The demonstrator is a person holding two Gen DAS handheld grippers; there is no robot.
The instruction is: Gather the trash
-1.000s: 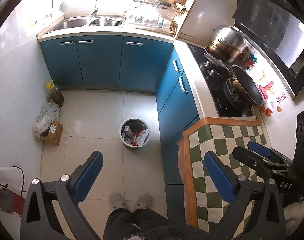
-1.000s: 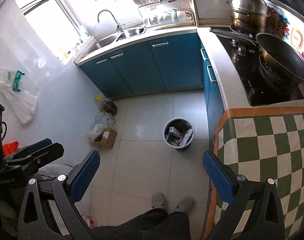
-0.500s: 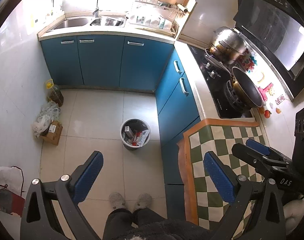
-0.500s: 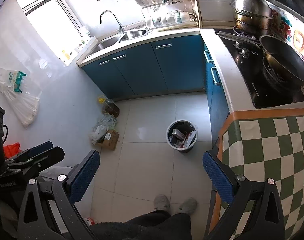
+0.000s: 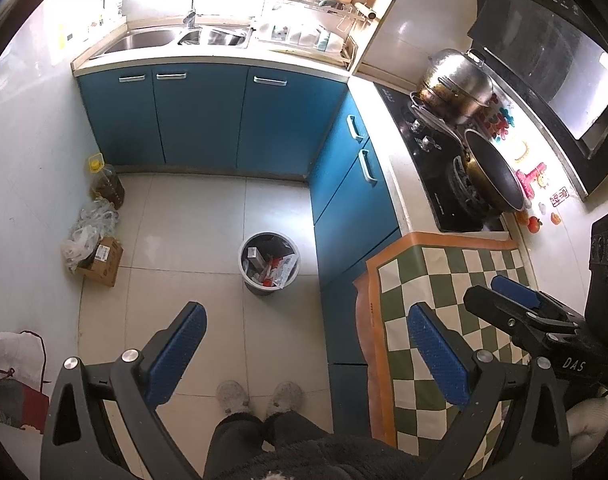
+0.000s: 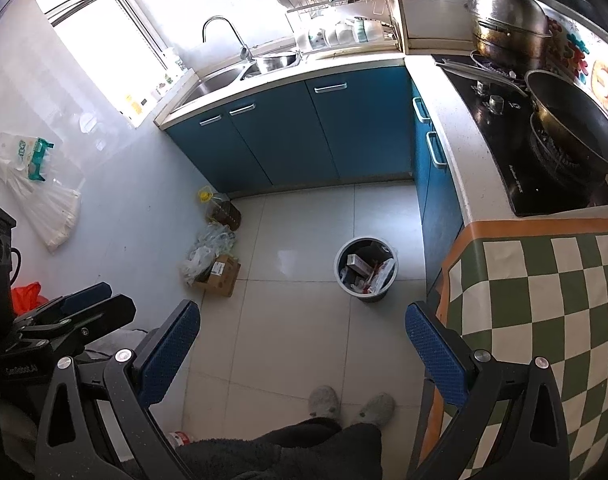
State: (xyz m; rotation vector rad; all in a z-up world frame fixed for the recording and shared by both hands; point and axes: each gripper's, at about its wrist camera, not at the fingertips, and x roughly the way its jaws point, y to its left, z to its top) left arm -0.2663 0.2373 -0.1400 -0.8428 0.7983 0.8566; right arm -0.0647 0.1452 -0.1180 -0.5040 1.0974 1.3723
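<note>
A round grey trash bin [image 5: 269,262] [image 6: 366,268] stands on the tiled floor beside the blue cabinets, holding cartons and wrappers. My left gripper [image 5: 306,344] hangs high above the floor, open and empty, with the bin well ahead of it. My right gripper [image 6: 301,340] is open and empty too, at a similar height. In the left wrist view the right gripper [image 5: 516,300] shows at the right, over the checked cloth [image 5: 444,280]. The left gripper [image 6: 87,304] shows at the left edge of the right wrist view. By the left wall lie a cardboard box [image 5: 103,260] [image 6: 219,274] and crumpled plastic bags [image 5: 87,228] [image 6: 207,250].
An oil bottle [image 5: 105,184] stands by the left wall. Blue cabinets [image 5: 207,116] run along the back and right, under a sink [image 5: 175,36] and a stove with a wok [image 5: 492,172] and steel pot [image 5: 456,84]. A person's slippered feet [image 5: 259,396] are below me.
Both grippers have drifted slightly, so the bin and floor shift a little in view. The fingers keep the same spread.
</note>
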